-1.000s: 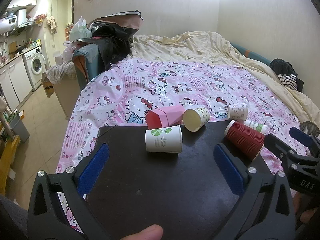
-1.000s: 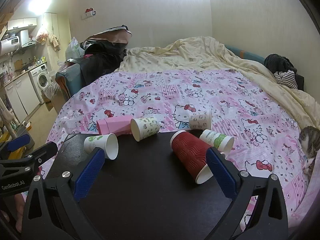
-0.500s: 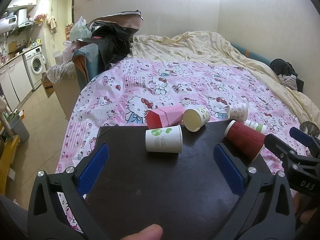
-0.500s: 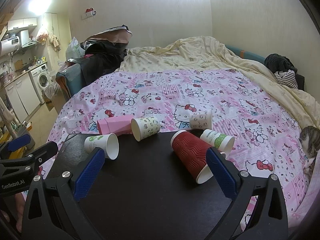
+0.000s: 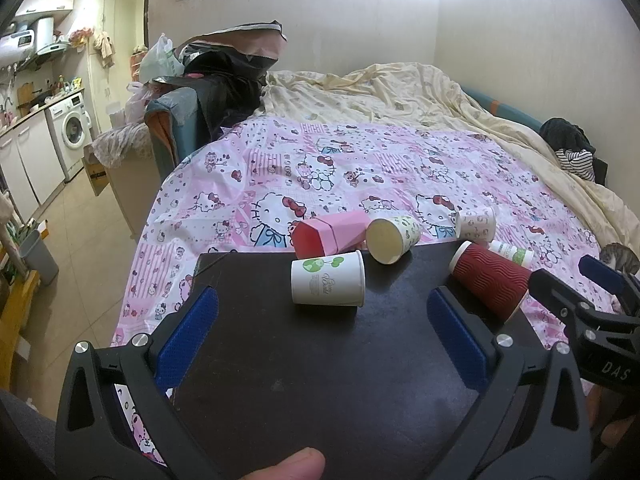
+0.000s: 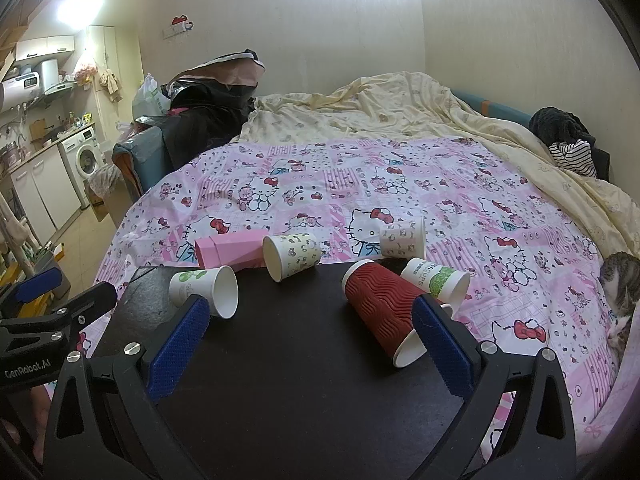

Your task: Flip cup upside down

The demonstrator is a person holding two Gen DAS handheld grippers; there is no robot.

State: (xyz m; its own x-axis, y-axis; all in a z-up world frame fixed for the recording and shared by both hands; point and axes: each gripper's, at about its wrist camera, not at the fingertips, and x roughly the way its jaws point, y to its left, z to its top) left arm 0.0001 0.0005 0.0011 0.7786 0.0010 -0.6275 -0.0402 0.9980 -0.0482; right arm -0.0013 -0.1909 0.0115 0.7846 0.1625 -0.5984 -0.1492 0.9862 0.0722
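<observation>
Cups lie tipped on my worktop (image 6: 304, 392) — left tongs (image 5: 320, 322) and right tongs (image 6: 310, 334) both spread, pinching nothing — red cup (image 6: 380, 312) nearest.

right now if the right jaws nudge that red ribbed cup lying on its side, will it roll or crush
The red cup lies on its side on the smooth dark table, so it would probably roll, curving because it tapers. It looks like empty paper: likely light, and it may dent under a hard squeeze. The ribbing should help grip.

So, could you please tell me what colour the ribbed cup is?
The ribbed cup is dark red, white inside; clearest in the right wrist view.
</observation>
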